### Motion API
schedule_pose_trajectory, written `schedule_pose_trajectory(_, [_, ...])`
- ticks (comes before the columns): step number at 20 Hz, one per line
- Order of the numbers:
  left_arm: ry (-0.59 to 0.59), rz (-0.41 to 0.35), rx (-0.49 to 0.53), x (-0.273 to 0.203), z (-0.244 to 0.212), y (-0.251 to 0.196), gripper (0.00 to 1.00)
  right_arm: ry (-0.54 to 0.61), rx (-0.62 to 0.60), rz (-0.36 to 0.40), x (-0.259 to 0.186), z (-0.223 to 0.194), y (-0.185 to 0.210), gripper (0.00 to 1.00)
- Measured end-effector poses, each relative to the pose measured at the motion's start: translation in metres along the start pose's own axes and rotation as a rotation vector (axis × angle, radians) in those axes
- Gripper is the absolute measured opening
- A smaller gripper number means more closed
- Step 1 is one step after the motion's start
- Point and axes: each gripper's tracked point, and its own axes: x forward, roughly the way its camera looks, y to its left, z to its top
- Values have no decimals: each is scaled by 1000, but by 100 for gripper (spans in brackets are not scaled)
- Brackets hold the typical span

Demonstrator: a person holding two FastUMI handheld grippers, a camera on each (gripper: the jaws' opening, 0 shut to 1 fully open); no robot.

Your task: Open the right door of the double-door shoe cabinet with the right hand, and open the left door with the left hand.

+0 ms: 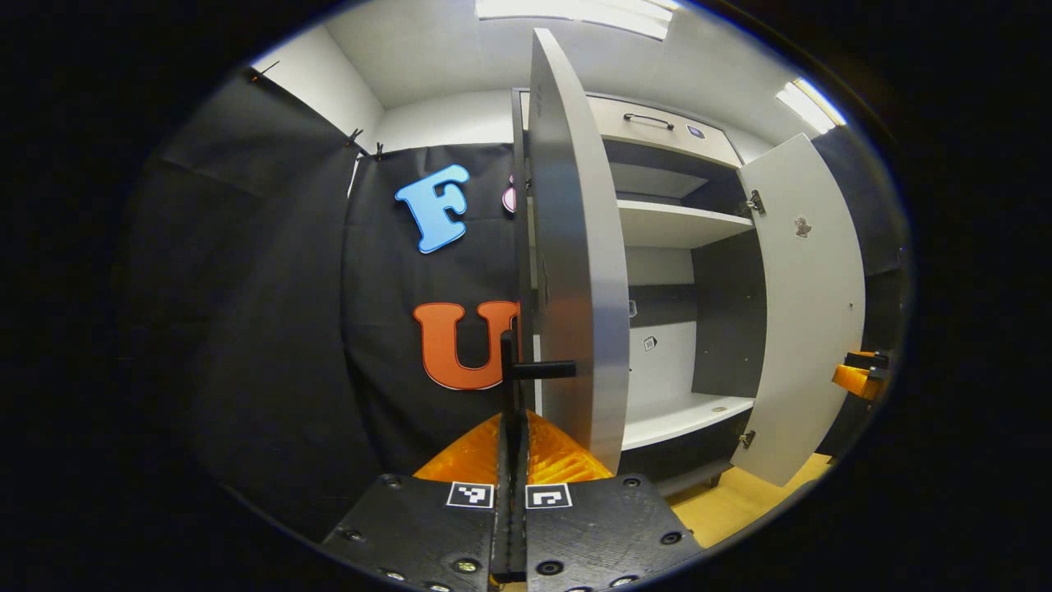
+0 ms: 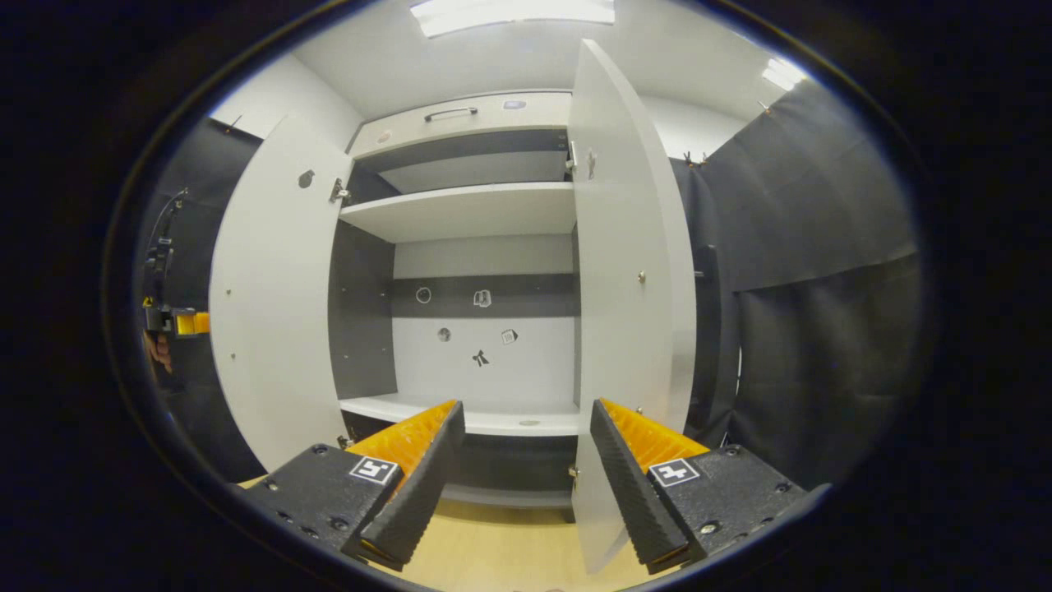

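At frame centre, our left gripper [image 1: 511, 386] clamps the left white flat door's [image 1: 575, 271] black handle [image 1: 534, 370] | right white door [image 2: 625, 271] open, right gripper [image 2: 526, 460] apart | next we release.

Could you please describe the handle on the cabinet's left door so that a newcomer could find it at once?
Find the shoe cabinet with both doors swung open. The left door stands edge-on, nearest the left gripper. Its handle is a thin black bar on the door's outer face, just above the shut orange fingers.
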Motion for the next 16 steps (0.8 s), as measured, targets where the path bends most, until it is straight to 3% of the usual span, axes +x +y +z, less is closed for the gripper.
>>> schedule_pose_trajectory(2, [6, -21, -5, -13, -4, 0, 4, -4, 1, -1, 2, 1, 1, 96])
schedule_pose_trajectory(5, [26, 22, 30, -40, -16, 4, 4, -1, 13, 10, 5, 1, 7, 96])
schedule_pose_trajectory(8, [21, -23, 20, -70, -19, -33, 1, 16, 13, 19, 7, -4, 14, 96])
schedule_pose_trajectory(9, [12, -25, 9, -75, -19, -47, 14, 22, 11, 23, 6, -7, 16, 96])
schedule_pose_trajectory(10, [-2, -22, 5, -73, -18, -61, 0, 22, 10, 27, 6, -7, 19, 96])
schedule_pose_trajectory(13, [-65, 15, -41, -38, -16, -108, 0, 36, -6, 43, 4, -13, 28, 96])
schedule_pose_trajectory(16, [-24, 3, -91, -3, -32, -148, 0, 39, -12, 48, -5, -13, 31, 96])
